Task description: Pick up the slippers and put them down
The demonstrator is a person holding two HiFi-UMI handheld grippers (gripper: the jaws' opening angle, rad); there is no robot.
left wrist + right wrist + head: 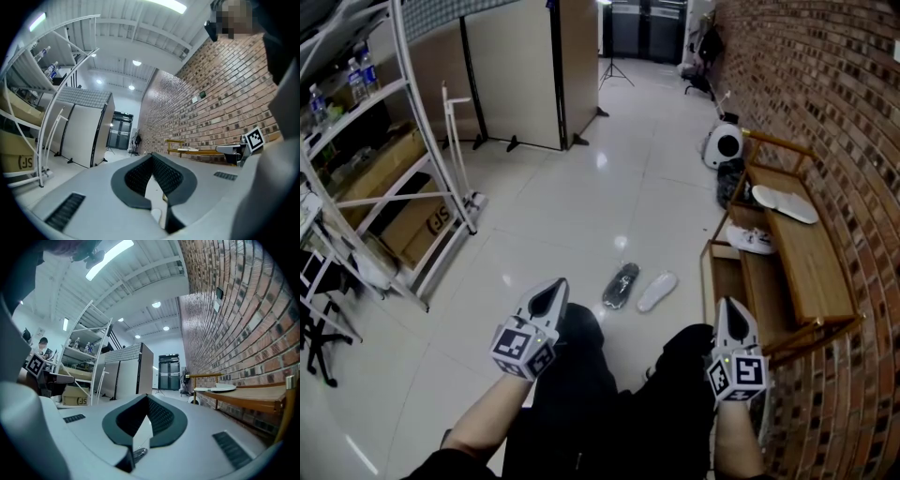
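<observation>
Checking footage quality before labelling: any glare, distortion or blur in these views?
Head view: light glare spots on the glossy floor, brick wall bows. Left gripper view: strong fisheye, dark corners. Right gripper view: ceiling strip light blown out, wall curves.

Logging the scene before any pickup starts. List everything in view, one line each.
dark slipper: one, black-grey, on the floor ahead of the person
white slipper: one, white, on the floor just right of the dark one
bench: one, wooden, along the brick wall at right
white footwear: count unclear, white, on the bench top
sneaker: one, white, on the bench's lower level
shelf rack: one, white, at left
cardboard box: one, brown, low in the rack
partition: one, beige, far side
left gripper: white, jaws shut, empty
right gripper: white, jaws shut, empty
</observation>
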